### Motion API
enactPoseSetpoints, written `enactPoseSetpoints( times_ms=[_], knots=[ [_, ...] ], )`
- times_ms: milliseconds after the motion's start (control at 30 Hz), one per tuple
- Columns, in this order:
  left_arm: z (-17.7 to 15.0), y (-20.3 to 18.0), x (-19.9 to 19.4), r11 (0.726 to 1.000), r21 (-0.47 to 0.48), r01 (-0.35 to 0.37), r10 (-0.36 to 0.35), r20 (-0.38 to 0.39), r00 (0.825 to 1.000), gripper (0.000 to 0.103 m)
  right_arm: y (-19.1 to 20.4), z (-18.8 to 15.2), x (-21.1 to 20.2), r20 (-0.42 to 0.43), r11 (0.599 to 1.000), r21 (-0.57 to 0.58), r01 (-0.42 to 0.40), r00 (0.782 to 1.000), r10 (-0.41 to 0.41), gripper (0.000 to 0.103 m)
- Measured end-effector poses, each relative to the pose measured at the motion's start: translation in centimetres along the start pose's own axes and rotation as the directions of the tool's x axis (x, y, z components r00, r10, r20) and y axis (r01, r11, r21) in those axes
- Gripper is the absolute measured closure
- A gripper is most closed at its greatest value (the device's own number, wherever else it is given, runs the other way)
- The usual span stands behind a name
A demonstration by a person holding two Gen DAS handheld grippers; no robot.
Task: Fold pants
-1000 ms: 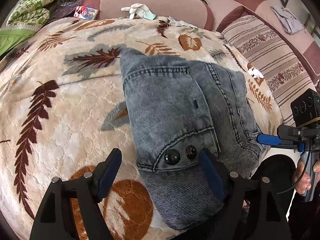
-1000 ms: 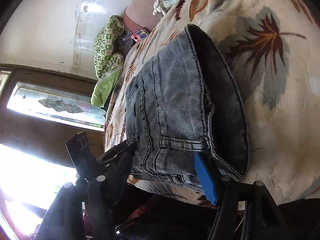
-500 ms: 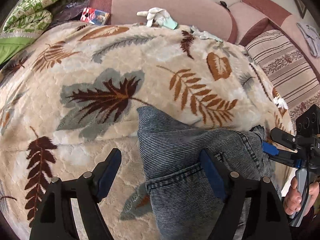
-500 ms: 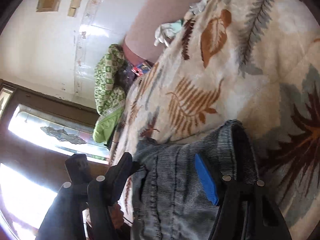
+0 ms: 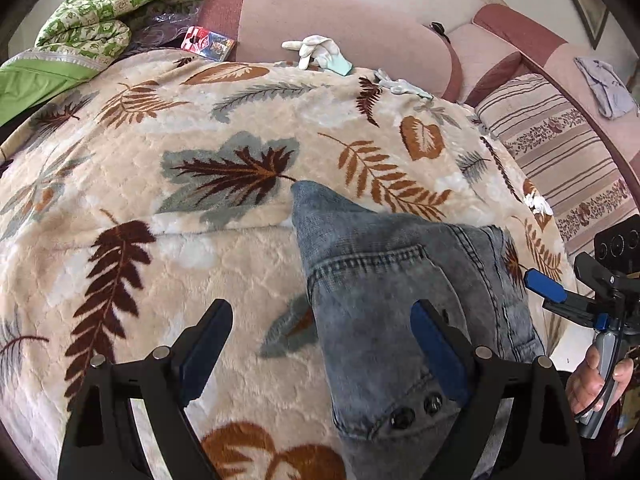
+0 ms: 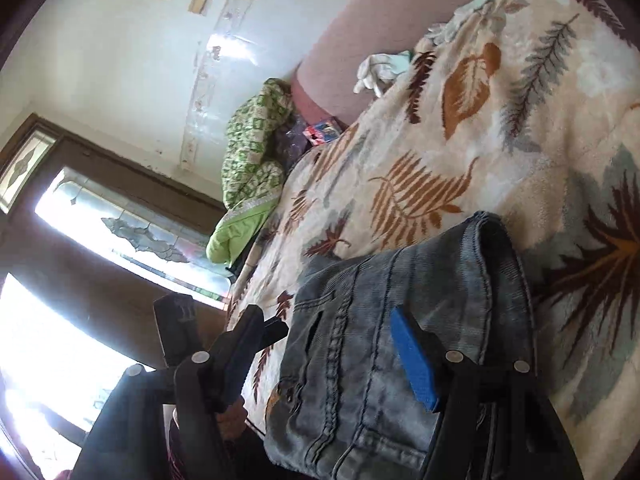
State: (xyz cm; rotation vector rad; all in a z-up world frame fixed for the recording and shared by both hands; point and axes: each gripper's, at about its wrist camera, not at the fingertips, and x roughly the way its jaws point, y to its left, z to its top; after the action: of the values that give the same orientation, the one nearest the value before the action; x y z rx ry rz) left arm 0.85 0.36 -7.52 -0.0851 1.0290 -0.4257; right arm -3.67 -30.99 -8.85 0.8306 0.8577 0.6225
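Folded grey jeans (image 5: 400, 312) lie at the near edge of the bed, on the leaf-print blanket (image 5: 160, 208), waistband buttons toward you. Beyond the jeans the blanket runs bare to the pink headboard (image 5: 320, 12); left of the jeans it is also open, up to the green quilt (image 5: 112, 4) at the far corner. Right of the jeans sits a striped pillow (image 5: 560, 152).

Your left gripper (image 5: 320, 344) hovers over the jeans' left edge, jaws opening and spread wide: one pad above the blanket, the other above the denim, nothing pinched. Your right gripper (image 6: 320, 356) stands with jaws spread astride the jeans' right side; whether the blue pad (image 6: 412, 356) brushes the cloth cannot be told, but it does not appear to clamp.

Only the left wrist view shows the buttons, the pillow and your right hand (image 5: 596, 380) on its handle. Only the right wrist view shows the window (image 6: 120, 232) beyond the quilt and the jeans' thick folded edge.
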Motion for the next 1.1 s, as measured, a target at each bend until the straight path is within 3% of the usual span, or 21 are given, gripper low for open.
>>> enactPoseSetpoints(
  times_ms=[100, 200, 267, 367, 467, 567, 733, 800, 933, 1100],
  knots=[
    [-2.3, -0.9, -0.2, 0.999, 0.045, -0.013, 0.014, -0.021, 1.000, 0.011, 0.5, -2.6, -0.1, -0.037, 0.998, 0.013, -0.057, 0.998, 0.057, 0.034],
    [-4.5, -1.7, 0.6, 0.995, 0.093, -0.027, 0.031, -0.044, 0.999, 0.011, 0.0, -5.2, 1.2, -0.128, 0.993, 0.075, -0.086, 0.987, 0.096, 0.034],
    [-5.0, -1.5, 1.2, 0.997, 0.082, -0.010, 0.018, -0.092, 0.996, 0.011, -0.5, -6.6, 2.4, -0.179, 0.997, 0.078, -0.028, 0.983, 0.042, 0.034],
    [-4.4, -1.1, 0.3, 0.998, 0.064, 0.005, 0.000, -0.073, 0.997, 0.011, 0.4, -6.4, 2.4, -0.180, 0.999, 0.046, -0.016, 0.983, 0.024, 0.034],
    [-3.8, -0.8, -1.6, 0.998, 0.067, -0.002, 0.001, 0.025, 1.000, 0.011, 0.0, -5.4, 0.4, -0.096, 0.994, 0.081, -0.070, 0.992, 0.078, 0.034],
    [-3.2, 0.3, -2.8, 0.999, 0.017, 0.042, -0.044, 0.087, 0.995, 0.011, -1.1, -3.9, -2.7, 0.032, 0.993, 0.109, -0.034, 0.999, 0.031, 0.032],
    [-2.6, 1.9, -2.2, 0.989, -0.081, 0.120, -0.114, 0.076, 0.991, 0.011, -2.9, -2.4, -7.3, 0.178, 0.986, 0.164, 0.002, 0.984, -0.032, 0.026],
    [-2.7, 2.1, -1.8, 0.991, -0.098, 0.096, -0.090, 0.067, 0.994, 0.011, -3.8, -2.1, -8.6, 0.218, 0.982, 0.189, 0.005, 0.975, -0.047, 0.025],
    [-2.7, 1.7, -1.8, 0.996, -0.088, 0.000, 0.008, 0.094, 0.996, 0.011, -4.5, -1.8, -9.2, 0.246, 0.974, 0.219, -0.059, 0.969, 0.003, 0.024],
    [-2.7, 1.5, -2.2, 0.994, -0.070, -0.079, 0.087, 0.113, 0.990, 0.011, -2.7, -1.7, -7.3, 0.180, 0.991, 0.133, 0.026, 0.982, -0.050, 0.024]
  ],
)
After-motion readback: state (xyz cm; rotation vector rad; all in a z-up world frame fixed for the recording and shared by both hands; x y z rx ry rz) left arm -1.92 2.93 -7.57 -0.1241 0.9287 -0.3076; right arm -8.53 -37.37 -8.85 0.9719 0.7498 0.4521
